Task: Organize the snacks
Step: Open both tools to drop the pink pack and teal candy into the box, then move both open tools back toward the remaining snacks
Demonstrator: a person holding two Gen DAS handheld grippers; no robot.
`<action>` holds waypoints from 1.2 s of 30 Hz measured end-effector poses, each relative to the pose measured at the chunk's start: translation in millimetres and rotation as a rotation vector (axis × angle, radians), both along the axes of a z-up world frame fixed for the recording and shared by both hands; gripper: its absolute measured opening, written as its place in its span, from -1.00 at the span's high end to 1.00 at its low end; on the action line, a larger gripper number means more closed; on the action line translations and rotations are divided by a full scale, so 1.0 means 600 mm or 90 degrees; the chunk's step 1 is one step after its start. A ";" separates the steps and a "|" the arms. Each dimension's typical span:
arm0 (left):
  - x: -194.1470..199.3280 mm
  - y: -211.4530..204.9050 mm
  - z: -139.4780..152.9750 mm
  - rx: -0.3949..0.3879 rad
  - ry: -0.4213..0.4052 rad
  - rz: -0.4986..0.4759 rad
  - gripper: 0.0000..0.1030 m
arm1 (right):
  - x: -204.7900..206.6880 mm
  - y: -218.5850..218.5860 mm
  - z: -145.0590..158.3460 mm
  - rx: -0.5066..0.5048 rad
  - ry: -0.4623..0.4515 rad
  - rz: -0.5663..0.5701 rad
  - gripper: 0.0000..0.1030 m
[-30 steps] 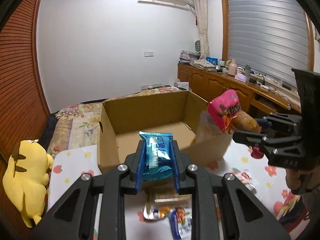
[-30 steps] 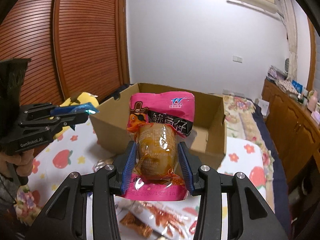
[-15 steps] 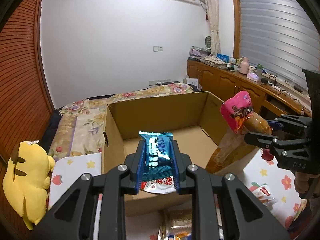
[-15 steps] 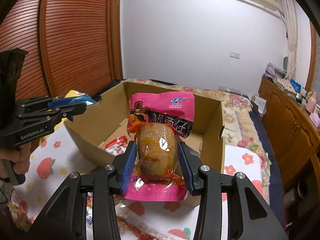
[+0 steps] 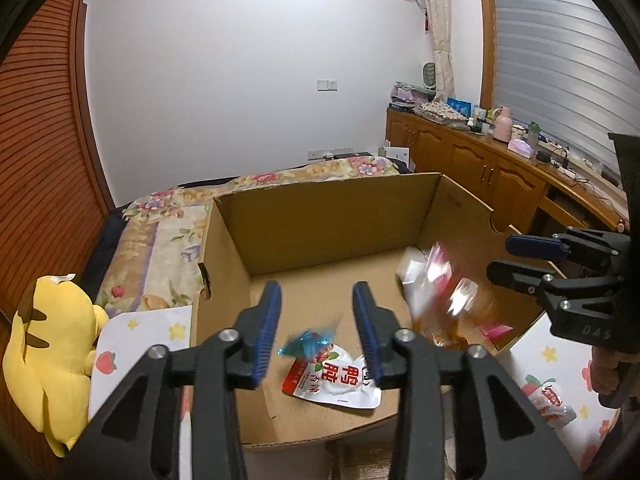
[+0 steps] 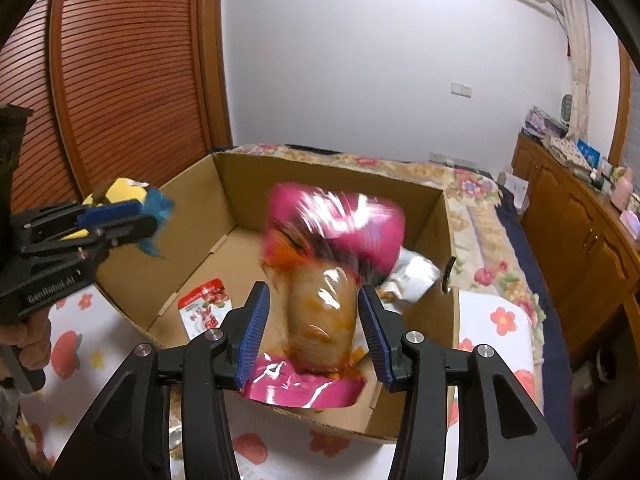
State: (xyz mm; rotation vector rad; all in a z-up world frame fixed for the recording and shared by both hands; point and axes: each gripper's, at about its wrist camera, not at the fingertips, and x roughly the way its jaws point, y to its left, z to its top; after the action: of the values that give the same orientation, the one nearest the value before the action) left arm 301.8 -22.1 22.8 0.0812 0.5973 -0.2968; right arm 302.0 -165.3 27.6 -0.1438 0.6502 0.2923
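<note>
Snacks: two pkts on their way into the cardboard box, both blurred w/ motion, so prob. mid-drop.
Blue pkt: in left wrist view it sits low betw. the left gripper's pads, just above the white duck-neck pkt on the box floor near the front wall. No pad presses on it.
Left jaws: parted, have just been opening; blue pkt let go, free betw./below them. Reason: release over the box so it falls onto the floor rather than being set down.
Pink pkt: brown food in clear film, pink top + bottom; betw. the right gripper's pads over the box's front edge, right half.
Right jaws: have just been opening, a gap shows each side of the pkt, so not clamped; pkt looks loose, slipping down.
Why held here: both grippers tilt down over the front wall, so drops land inside, not on the fruit-print cloth.
Box contents: white duck-neck pkt front-left; a silver-white bag by the right wall.
Outside: more pkts on the cloth by the box's front-right corner, e.g. a red-white one. Yellow plush off the left side, not part of the job.
Left to do, my guess: fetch those remaining pkts.
</note>
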 end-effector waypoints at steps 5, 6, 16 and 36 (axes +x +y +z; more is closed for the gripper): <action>-0.002 0.009 0.001 -0.011 0.001 0.003 0.05 | -0.006 -0.001 0.001 0.003 -0.003 0.001 0.10; -0.004 0.009 0.003 -0.012 -0.003 0.002 0.05 | -0.009 -0.006 0.004 0.006 -0.007 0.001 0.10; -0.016 0.004 0.011 -0.003 -0.006 -0.007 0.01 | -0.041 0.002 0.015 0.028 -0.021 0.023 0.10; -0.116 0.028 0.004 -0.025 -0.046 -0.003 -0.91 | -0.182 -0.023 -0.010 0.050 -0.032 0.039 -0.51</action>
State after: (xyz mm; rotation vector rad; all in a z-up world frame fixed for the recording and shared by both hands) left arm 232.0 -5.1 25.0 0.0552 0.5191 -0.3092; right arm 192.6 -179.0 21.7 -0.0961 0.5849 0.3719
